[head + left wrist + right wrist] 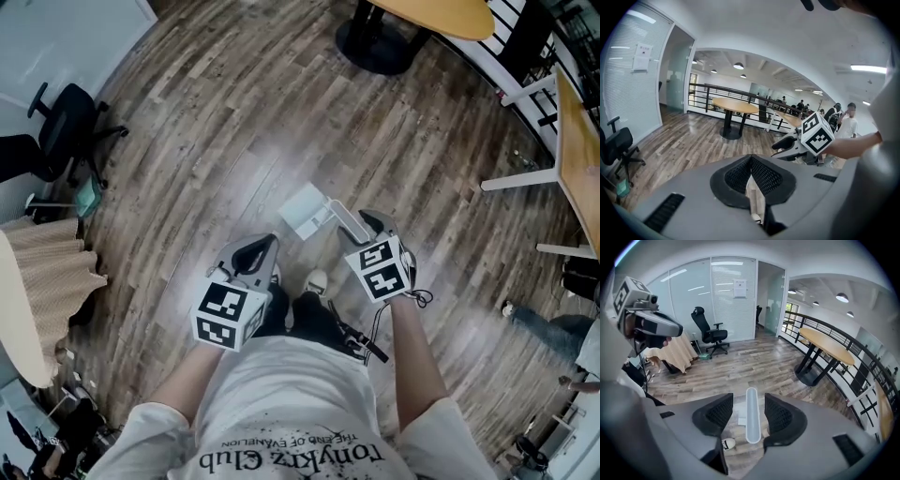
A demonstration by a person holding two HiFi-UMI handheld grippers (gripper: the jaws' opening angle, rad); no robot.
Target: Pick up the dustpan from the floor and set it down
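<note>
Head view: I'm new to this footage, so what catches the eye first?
The white dustpan sits on the wood floor just ahead of the person's shoe. Its long handle stands between the right gripper's open jaws, untouched, while the left gripper hangs shut beside it.

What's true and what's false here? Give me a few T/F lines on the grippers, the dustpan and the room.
1. The right gripper has its jaws apart, with the dustpan handle between them and clear of both pads. True.
2. The left gripper grips the dustpan. False: its jaws are together on nothing.
3. The dustpan is black. False: it is white.
4. A black office chair stands by the glass wall. True.
</note>
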